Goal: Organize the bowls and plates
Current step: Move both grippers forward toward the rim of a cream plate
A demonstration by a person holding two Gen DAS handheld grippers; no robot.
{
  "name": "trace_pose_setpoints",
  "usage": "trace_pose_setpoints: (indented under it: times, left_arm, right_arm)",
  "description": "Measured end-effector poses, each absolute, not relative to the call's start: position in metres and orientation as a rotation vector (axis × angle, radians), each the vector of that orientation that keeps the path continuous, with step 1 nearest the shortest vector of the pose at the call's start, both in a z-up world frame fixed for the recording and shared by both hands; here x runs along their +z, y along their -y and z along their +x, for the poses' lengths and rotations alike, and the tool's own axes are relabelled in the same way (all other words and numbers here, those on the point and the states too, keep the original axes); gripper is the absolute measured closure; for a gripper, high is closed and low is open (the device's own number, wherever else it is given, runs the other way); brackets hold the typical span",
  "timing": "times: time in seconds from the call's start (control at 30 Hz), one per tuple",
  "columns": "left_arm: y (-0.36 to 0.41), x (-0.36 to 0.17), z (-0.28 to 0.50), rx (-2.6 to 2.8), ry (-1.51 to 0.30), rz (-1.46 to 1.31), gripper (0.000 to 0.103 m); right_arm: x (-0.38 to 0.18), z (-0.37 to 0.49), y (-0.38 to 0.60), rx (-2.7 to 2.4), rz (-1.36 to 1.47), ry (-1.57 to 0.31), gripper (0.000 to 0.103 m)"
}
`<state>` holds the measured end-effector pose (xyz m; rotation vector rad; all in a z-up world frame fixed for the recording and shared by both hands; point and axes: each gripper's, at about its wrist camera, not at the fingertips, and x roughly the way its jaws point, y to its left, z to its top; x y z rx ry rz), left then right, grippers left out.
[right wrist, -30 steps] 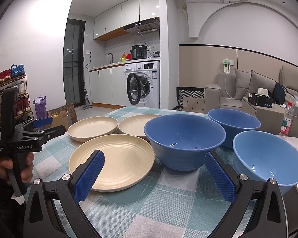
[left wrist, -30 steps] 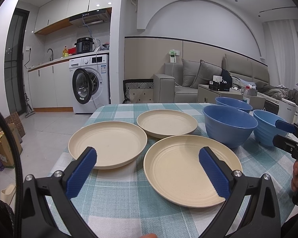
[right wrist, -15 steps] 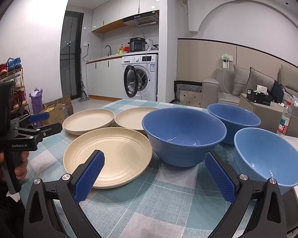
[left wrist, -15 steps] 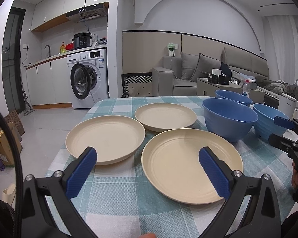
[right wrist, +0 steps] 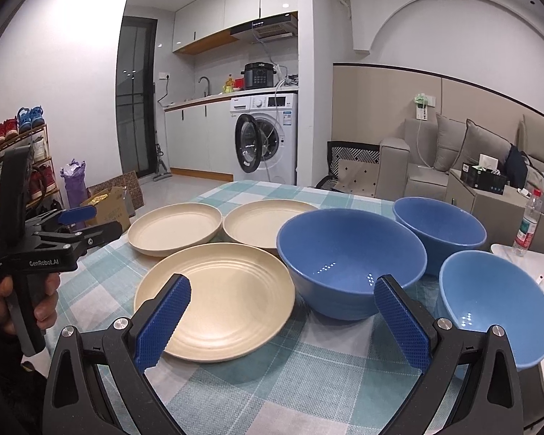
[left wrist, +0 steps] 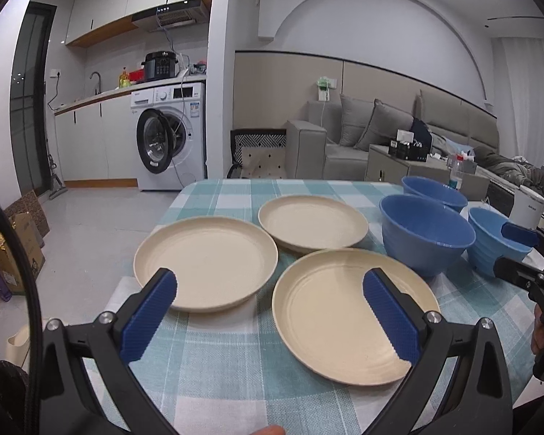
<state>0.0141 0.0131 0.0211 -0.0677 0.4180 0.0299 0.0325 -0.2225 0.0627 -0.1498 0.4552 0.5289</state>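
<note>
Three cream plates lie on the checked tablecloth: a near plate [left wrist: 348, 311] [right wrist: 221, 290], a left plate [left wrist: 206, 264] [right wrist: 174, 228] and a far plate [left wrist: 312, 221] [right wrist: 261, 224]. Three blue bowls stand to their right: a large bowl [left wrist: 424, 235] [right wrist: 348, 257], a far bowl [left wrist: 431, 188] [right wrist: 439, 224] and a lighter near bowl [left wrist: 489, 239] [right wrist: 497, 304]. My left gripper [left wrist: 268, 311] hovers open above the table's front edge, between the left and near plates. My right gripper [right wrist: 279, 319] is open too, in front of the near plate and the large bowl. Neither holds anything.
The table [left wrist: 221, 366] ends close in front of both grippers and drops off at the left. A water bottle [right wrist: 526, 224] and a white kettle [left wrist: 529, 206] stand at the right. A washing machine [left wrist: 170, 134], a sofa [left wrist: 362, 137] and cardboard boxes [left wrist: 14, 250] are beyond.
Both views have shifted slightly: the left gripper swung a little left and back, so the plates sit further right in its view. Both grippers stay open and empty.
</note>
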Motion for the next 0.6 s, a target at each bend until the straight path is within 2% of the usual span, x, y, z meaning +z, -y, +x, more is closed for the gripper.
trace_pose_setpoints:
  times: [0.6]
  left_arm:
    - [-0.014,0.041,0.039,0.047,-0.477,-0.024,0.0]
  right_arm:
    - [0.105,0.061,0.2,0.522,-0.207,-0.489,0.0]
